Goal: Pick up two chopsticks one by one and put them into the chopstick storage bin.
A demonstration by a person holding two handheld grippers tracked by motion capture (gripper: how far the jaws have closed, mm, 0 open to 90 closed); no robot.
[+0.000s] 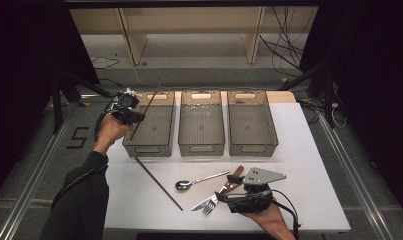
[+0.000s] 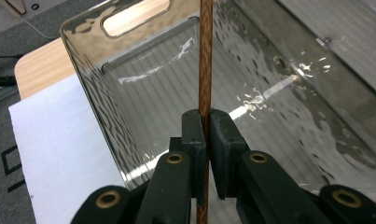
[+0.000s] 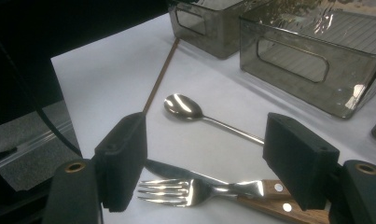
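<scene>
Three clear grey bins stood in a row along the desk's [image 1: 299, 150] far edge, the left bin [image 1: 151, 125], middle bin [image 1: 201, 122] and right bin [image 1: 251, 122] all holding nothing. The left gripper [image 2: 205, 122] was clamped on a wooden chopstick [image 2: 205, 56] held over the left bin. The right gripper [image 3: 206, 158] hung wide open and gripping nothing over the fork [image 3: 176, 190] and knife [image 3: 176, 170] near the desk's near edge, beside a spoon [image 3: 182, 106] and a second chopstick [image 1: 158, 183].

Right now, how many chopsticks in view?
2. One chopstick is clamped in the left gripper over the leftmost bin. The other chopstick lies on the table, left of the spoon. None seem hidden.
</scene>
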